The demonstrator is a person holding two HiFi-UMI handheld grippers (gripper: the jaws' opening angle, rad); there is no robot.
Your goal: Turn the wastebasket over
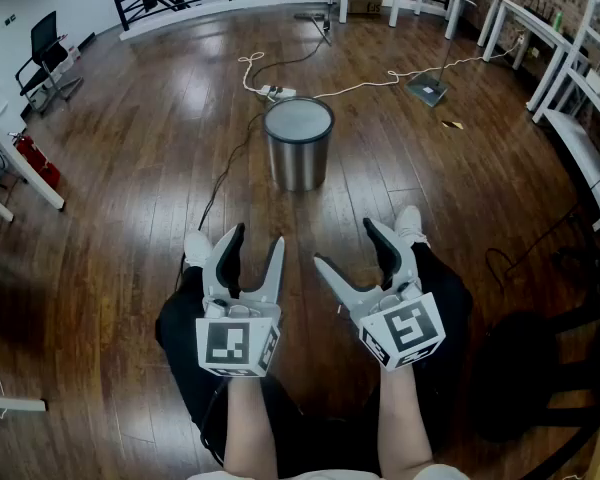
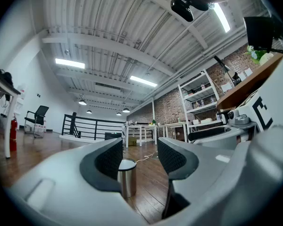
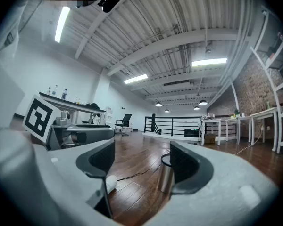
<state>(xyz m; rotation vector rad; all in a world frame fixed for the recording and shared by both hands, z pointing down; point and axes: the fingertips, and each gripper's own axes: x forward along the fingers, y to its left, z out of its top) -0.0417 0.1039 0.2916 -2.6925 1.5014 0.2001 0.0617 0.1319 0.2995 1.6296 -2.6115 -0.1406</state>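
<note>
Wastebasket point(image 1: 298, 148): cylindrical, brushed-metal wall; upright on the wooden floor point(image 1: 130, 168), near its middle and well short of the railed far edge; well apart from both grippers, straight ahead of them
Top face: a pale disc inside a dark rim; whether this is the open mouth, a liner or a closed end cannot be told
Left gripper point(image 1: 256, 238): jaws moderately apart; nothing between the ribbed pads; in the left gripper view the basket point(image 2: 128, 178) shows only far off through the gap
Right gripper point(image 1: 345, 243): jaws spread wide; holding nothing; in the right gripper view the basket point(image 3: 166, 175) stands beyond the jaw on that view's right, untouched
Surroundings: a dark cable point(image 1: 230, 163) runs over the floor just beside the basket; a power strip point(image 1: 278, 92) lies behind it; the person's shoes point(image 1: 197, 246) show below the grippers
Task progress: judged not yet begun; the approach comes first
Handling, judged: thin sheet metal, so probably light and stiff; the smooth curved wall is likely slippery and too broad for one claw; may ring or dent if dropped
Hold, judged: pinch the rim edge on opposite sides, one claw each, pads across the thin wall; then tip and rotate together
Risk, judged: the rim slipping from a pad mid-turn; the basket rolling toward the cable
</note>
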